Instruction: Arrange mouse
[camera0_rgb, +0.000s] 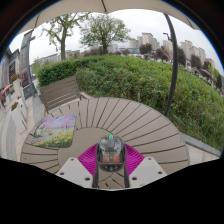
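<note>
A see-through mouse (110, 152) with a green light on its top sits between my gripper's (111, 160) two fingers, over a round table of pale wooden slats (140, 122). The magenta pads (90, 158) press against both of its sides. The mouse is held just above the near part of the table top. Its underside is hidden.
A patterned mat (56, 131) lies on the table to the left, beyond the fingers. A wooden chair (60, 92) stands behind it. A green hedge (150, 75), trees and buildings lie beyond the table. A dark pole (172, 50) rises at the right.
</note>
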